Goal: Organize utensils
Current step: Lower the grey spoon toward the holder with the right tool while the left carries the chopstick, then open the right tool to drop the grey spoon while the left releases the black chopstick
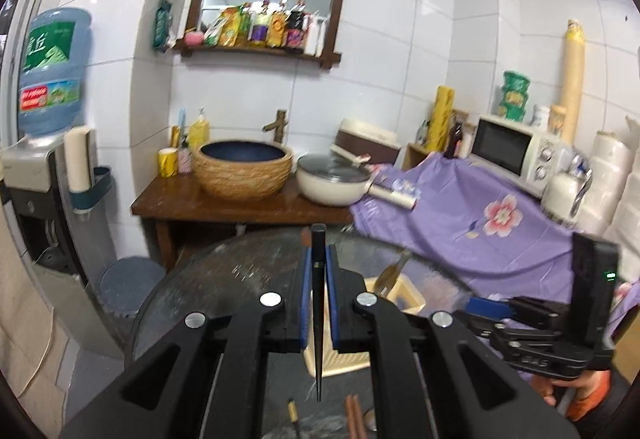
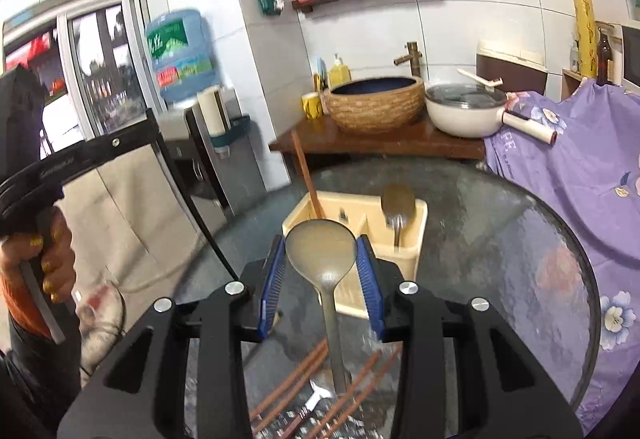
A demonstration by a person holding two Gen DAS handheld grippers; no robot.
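My left gripper (image 1: 318, 259) is shut on a black chopstick (image 1: 318, 303), held above the round glass table (image 1: 224, 279). My right gripper (image 2: 321, 253) is shut on a metal spoon (image 2: 322, 251), bowl up, its handle hanging down over the table. A cream utensil holder (image 2: 404, 239) stands just beyond it, with a brown chopstick (image 2: 306, 175) in its left compartment and a spoon (image 2: 397, 203) in the right one. The holder also shows in the left wrist view (image 1: 408, 295). Several brown chopsticks (image 2: 296, 383) lie on the glass under the right gripper.
A wooden counter (image 1: 240, 203) behind the table carries a woven basin (image 1: 243, 169) and a white pot (image 1: 334, 179). A purple flowered cloth (image 1: 480, 223) covers the right side, under a microwave (image 1: 512, 151). A water dispenser (image 1: 48, 79) stands at the left.
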